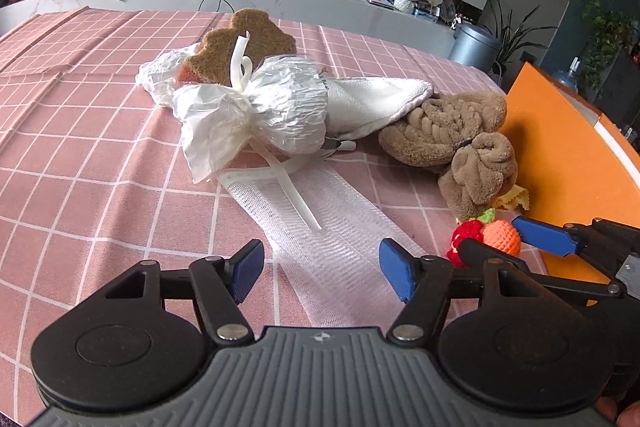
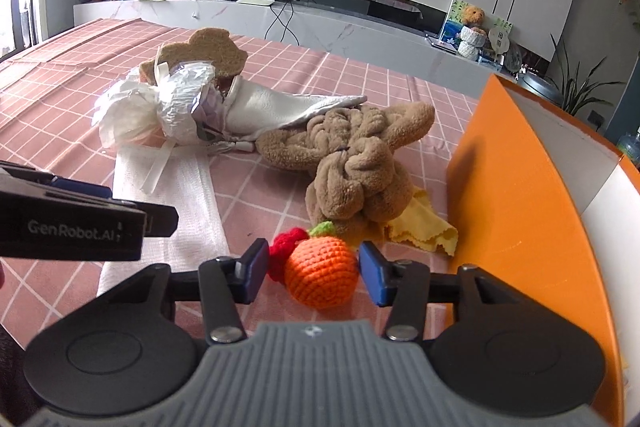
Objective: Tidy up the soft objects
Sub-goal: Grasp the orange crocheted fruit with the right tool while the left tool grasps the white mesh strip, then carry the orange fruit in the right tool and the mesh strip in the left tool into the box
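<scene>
While the right claw (image 2: pixel 313 271) brackets the crocheted orange (image 2: pixel 322 273) on the pink checked surface (image 2: pixel 60 99), pads not yet pressing, it should squeeze centred, avoiding the red berry (image 2: pixel 282 247). The left claw (image 1: pixel 322 269) hangs open over white mesh (image 1: pixel 320 227).

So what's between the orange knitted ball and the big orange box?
A yellow cloth, its corner poking from under the brown fluffy towel, lies between the orange crocheted ball and the orange box, clearest in the right wrist view.

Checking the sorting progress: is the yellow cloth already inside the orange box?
No, the yellow cloth lies on the table beside the orange box.
</scene>
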Demonstrator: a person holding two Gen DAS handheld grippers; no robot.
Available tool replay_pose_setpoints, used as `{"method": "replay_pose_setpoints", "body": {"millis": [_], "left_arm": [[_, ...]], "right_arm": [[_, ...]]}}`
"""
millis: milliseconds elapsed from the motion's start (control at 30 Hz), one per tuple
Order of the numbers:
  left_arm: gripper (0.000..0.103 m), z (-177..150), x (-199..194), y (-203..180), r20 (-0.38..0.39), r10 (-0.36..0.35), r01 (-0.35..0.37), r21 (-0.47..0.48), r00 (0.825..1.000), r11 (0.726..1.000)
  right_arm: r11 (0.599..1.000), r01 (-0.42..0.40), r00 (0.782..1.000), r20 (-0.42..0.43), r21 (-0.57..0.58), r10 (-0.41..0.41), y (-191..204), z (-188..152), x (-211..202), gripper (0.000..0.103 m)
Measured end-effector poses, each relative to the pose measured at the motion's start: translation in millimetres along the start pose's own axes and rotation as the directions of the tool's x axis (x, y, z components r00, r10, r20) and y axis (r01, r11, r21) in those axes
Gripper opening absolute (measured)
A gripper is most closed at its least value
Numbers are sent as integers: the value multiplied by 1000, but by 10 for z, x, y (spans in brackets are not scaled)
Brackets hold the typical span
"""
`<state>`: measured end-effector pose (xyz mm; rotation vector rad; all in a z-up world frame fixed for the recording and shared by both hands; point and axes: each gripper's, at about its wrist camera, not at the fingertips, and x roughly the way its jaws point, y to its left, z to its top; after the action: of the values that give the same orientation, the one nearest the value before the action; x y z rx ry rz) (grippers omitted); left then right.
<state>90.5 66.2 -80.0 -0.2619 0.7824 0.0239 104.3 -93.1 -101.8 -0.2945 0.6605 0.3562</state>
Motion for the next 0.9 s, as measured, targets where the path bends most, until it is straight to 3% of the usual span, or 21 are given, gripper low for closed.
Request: {"method": "replay_pose_setpoints", "body": {"millis": [200,467,567,667,900], "left_arm": [[62,-8,84,-87,-11,20,-19,32,1000,999],[14,-23,102,-176,-18,-9,10,83,1000,996],[3,-30,104,-195,-35,-40,43,79,999,996],[1,-42,96,-195,-49,-61,64,70,997,995],[0,-48,-16,-172,-31,-69,71,72,997,995]], "right_arm": [[1000,-10,1000,12,13,10,-24,-13,2,48],[1000,-2,1000,16,5,2,4,-28,-14,48],[1000,-4,1000,17,2,4,1,-25,-26,45],[1000,-7,1000,29,5,7,-13,-11,-67,37],[1000,-10,999,39,-4,10,9,5,-154,36]]}}
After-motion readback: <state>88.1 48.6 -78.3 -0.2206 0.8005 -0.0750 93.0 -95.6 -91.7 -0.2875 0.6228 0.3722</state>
